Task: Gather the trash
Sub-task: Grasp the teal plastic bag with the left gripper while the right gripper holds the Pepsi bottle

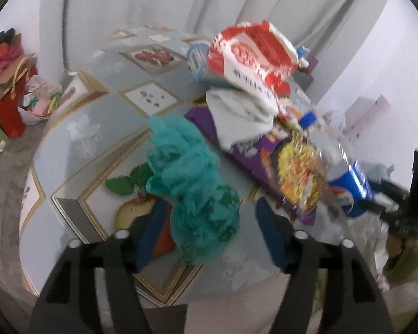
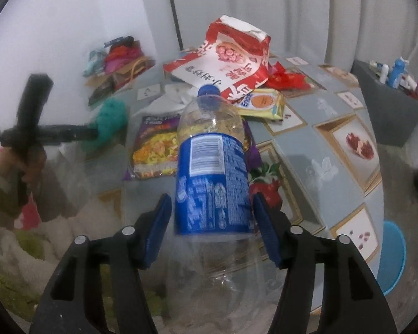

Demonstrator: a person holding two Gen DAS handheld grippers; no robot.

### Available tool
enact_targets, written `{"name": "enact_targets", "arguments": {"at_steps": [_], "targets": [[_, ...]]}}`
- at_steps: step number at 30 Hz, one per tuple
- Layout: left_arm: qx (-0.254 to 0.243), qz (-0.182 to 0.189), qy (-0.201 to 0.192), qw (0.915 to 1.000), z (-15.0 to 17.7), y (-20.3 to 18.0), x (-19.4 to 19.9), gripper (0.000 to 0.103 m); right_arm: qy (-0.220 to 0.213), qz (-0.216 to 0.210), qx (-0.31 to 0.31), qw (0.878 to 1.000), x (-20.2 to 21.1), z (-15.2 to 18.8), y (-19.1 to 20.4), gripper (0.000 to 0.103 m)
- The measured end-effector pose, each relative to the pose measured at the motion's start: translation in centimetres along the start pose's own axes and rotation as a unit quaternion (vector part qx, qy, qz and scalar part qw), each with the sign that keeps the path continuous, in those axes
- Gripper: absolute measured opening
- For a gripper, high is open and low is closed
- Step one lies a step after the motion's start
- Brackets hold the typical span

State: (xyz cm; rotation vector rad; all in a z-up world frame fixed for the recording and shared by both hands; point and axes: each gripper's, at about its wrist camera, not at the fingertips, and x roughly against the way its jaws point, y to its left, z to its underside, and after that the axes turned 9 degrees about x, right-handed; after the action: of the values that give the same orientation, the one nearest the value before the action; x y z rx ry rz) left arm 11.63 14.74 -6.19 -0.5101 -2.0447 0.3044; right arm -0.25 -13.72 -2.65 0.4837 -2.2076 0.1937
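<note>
Between my right claw's (image 2: 211, 225) pads sits a clear plastic bottle (image 2: 213, 167) with a blue label and blue cap. The pads flank the label closely, but I cannot tell whether they press it. The bottle looks empty. My left claw (image 1: 209, 233) stands released around a crumpled teal net (image 1: 192, 183); its pads are apart from the net, which rests on the table (image 1: 103, 144). Just beyond the bottle lies a purple noodle packet (image 2: 156, 144), flat on the tabletop. Farther back is crumpled white paper (image 2: 170, 97), then a yellow snack wrapper (image 2: 264, 103) to the right. A torn red and white carton (image 2: 231, 58) lies tipped open at the far side. On the floor to the far left, paper bags (image 1: 11, 94) hold bright scraps and wrappers.
</note>
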Motion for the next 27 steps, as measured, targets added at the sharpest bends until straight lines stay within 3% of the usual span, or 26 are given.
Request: {"name": "enact_targets", "arguments": {"at_steps": [3,8,16,27], "targets": [[0.01,-0.005,0.002,0.9999,-0.3,-0.4,-0.4,0.071,-0.002,-0.002,-0.001,1.0,-0.2,-0.5,0.2,0.07],[-0.012,-0.063,0.012,0.9979,-0.5,-1.4,-2.2,0.07,0.005,0.0,-0.019,1.0,-0.9,-1.0,-0.1,0.072],[-0.052,-0.132,0.013,0.9898,-0.3,-2.1,-4.0,0.047,0.027,-0.008,-0.009,1.0,-2.9,-1.4,1.2,0.072],[-0.076,-0.158,0.017,0.9844,-0.3,-2.8,-4.5,0.044,0.043,-0.012,-0.022,0.999,-3.2,-1.3,0.9,0.064]]}}
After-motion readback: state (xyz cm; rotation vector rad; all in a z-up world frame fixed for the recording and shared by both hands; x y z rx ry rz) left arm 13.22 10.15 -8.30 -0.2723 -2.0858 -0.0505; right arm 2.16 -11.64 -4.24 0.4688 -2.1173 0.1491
